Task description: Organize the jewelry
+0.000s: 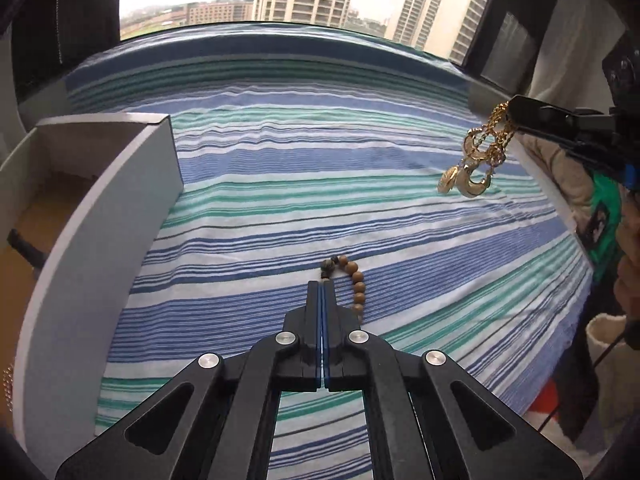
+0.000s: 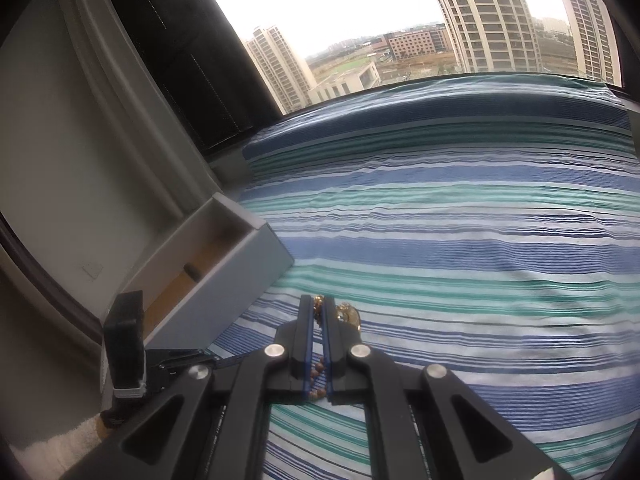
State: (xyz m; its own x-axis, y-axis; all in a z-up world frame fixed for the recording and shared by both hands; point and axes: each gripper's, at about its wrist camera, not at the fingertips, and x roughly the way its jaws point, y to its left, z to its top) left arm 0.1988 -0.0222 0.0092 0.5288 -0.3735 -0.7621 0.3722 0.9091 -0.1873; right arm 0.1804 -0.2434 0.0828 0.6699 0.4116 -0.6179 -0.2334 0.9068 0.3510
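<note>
My left gripper (image 1: pixel 323 285) is shut, its tips pinching the cord end of a wooden bead bracelet (image 1: pixel 356 284), whose beads curl off to the right above the striped bedspread (image 1: pixel 304 168). At the upper right of the left wrist view, my right gripper (image 1: pixel 515 115) is shut on a gold chain necklace (image 1: pixel 470 170) that dangles with its pendants. In the right wrist view the gold chain (image 2: pixel 319 305) sits between the right gripper's (image 2: pixel 319 300) fingers, a pendant (image 2: pixel 349 314) hangs beside them, and brown beads (image 2: pixel 318 374) show through the gap below.
An open white box (image 1: pixel 100 216) (image 2: pixel 240 264) with a brown floor lies at the bedspread's left edge, with a small dark item (image 2: pixel 192 270) inside. The left tool's black housing (image 2: pixel 125 336) is near its corner. A window runs along the far edge. A hand (image 1: pixel 628 280) is at the right.
</note>
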